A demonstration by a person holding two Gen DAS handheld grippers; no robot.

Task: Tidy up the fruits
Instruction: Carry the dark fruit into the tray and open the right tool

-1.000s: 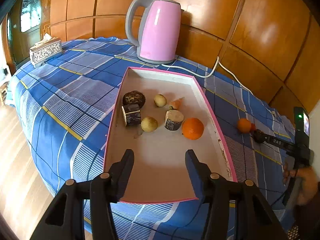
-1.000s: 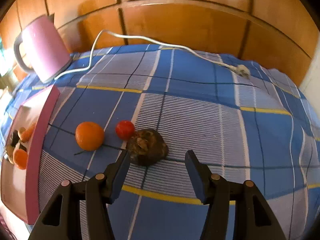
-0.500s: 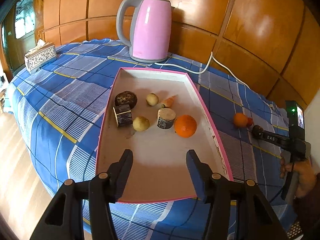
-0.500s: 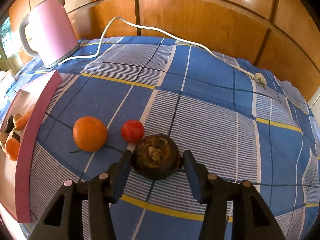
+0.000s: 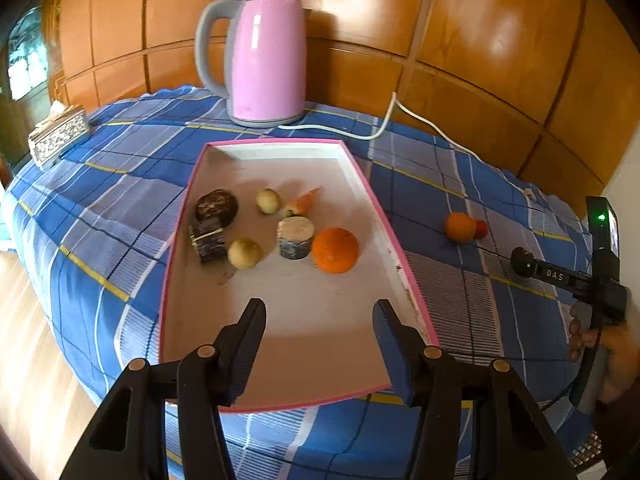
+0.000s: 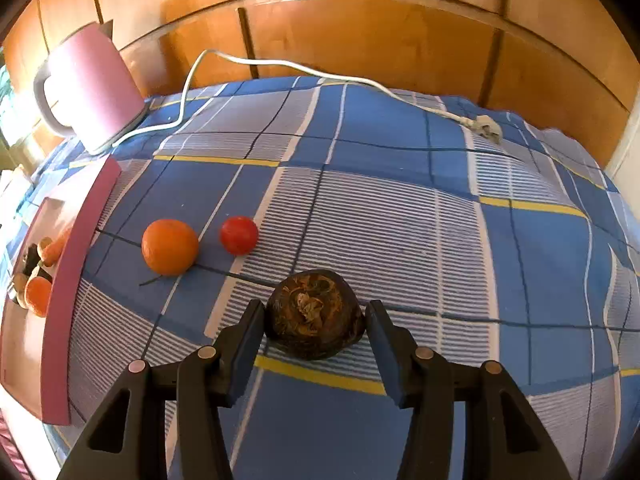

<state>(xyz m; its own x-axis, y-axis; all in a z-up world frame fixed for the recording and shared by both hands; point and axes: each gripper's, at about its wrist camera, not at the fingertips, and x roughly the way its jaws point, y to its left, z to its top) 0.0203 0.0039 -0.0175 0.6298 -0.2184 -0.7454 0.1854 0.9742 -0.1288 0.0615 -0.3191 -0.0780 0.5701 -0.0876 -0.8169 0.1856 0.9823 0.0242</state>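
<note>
My right gripper (image 6: 315, 322) is shut on a dark brown round fruit (image 6: 314, 312), with both pads against its sides just over the checked cloth. An orange (image 6: 170, 246) and a small red tomato (image 6: 239, 235) lie on the cloth to its left. The pink-rimmed tray (image 5: 376, 200) holds another orange (image 5: 335, 250), two pale round fruits, a dark round fruit (image 5: 217, 206), a carrot piece and two cut stem pieces. My left gripper (image 5: 320, 320) hovers open over the tray's bare near end with nothing between its fingers.
A pink kettle (image 5: 268, 60) stands behind the tray, its white cord and plug (image 6: 486, 126) trailing across the cloth. A tissue box (image 5: 58, 136) sits at the far left. Wooden panels back the table. A hand (image 5: 600, 340) holds the right gripper.
The right gripper advanced around the dark fruit and closed on it. The left gripper shifted and rolled slightly over the tray, staying open.
</note>
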